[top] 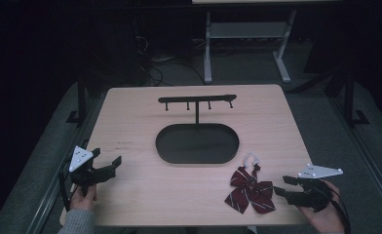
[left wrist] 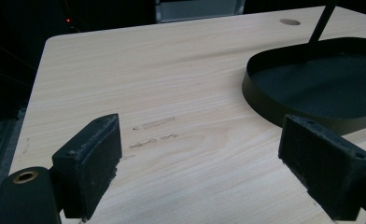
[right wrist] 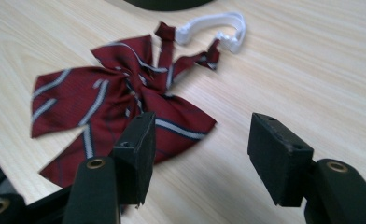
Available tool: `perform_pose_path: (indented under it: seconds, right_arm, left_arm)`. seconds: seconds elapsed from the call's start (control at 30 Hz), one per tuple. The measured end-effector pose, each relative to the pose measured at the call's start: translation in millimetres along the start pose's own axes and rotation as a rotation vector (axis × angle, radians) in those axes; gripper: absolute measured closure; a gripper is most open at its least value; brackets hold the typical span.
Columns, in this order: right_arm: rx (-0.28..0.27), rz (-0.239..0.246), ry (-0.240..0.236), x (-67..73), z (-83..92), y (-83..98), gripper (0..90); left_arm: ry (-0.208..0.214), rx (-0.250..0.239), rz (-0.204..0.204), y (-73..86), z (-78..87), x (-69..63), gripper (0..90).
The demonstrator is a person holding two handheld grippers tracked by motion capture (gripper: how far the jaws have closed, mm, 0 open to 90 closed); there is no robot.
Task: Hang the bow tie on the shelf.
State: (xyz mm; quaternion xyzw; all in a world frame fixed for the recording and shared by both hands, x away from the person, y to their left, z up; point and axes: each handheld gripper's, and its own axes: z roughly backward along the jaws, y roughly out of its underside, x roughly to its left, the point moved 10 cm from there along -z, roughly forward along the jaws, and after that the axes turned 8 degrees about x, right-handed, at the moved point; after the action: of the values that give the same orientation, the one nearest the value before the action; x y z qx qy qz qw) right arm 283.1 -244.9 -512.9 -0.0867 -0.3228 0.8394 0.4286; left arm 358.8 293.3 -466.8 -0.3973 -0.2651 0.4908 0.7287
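The bow tie (top: 250,189) lies flat on the desk (top: 145,195) near its front edge, just right of the black tray (top: 197,143). The right gripper (top: 282,185) sits just beside the tie, jaws released and empty. The left gripper (top: 107,165) hovers at the desk's left side, well apart from the tie, jaws also released

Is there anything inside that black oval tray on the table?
The tray looks bare inside; just the thin post of the peg rack rises at its far edge. The striped bow tie lies outside it, on the table.
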Motion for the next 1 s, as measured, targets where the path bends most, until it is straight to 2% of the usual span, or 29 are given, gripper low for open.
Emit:
perform_pose_path:
  seconds: [0.23, 0.3, 0.57, 0.63, 0.9, 1.0]
  right_arm:
    - [0.019, 0.018, -0.006, 1.9, -2.5, -3.6, 41.0]
    - [0.031, 0.020, -0.010, 1.5, -2.4, -6.1, 41.1]
    - [0.077, 0.054, -0.017, 0.8, -4.2, -21.6, 42.4]
    - [0.093, 0.079, -0.014, 0.2, -3.9, -27.3, 42.5]
    - [0.122, 0.120, -0.020, -1.7, -0.9, -44.4, 42.4]
    - [0.140, 0.147, -0.015, -3.1, -1.1, -55.5, 42.4]
  left_arm:
    - [0.002, -0.003, 0.003, 0.1, -0.2, -2.0, 12.8]
    - [0.002, 0.002, -0.006, 0.7, -0.9, -1.9, 12.8]
    - [0.007, 0.006, -0.019, 1.9, -2.3, -2.6, 12.8]
    - [0.008, 0.007, -0.020, 2.4, -1.9, -2.5, 12.8]
    - [0.000, 0.023, -0.017, 7.5, 0.9, 3.9, 12.8]
    - [-0.006, 0.010, -0.012, 5.9, 3.8, 5.5, 12.8]
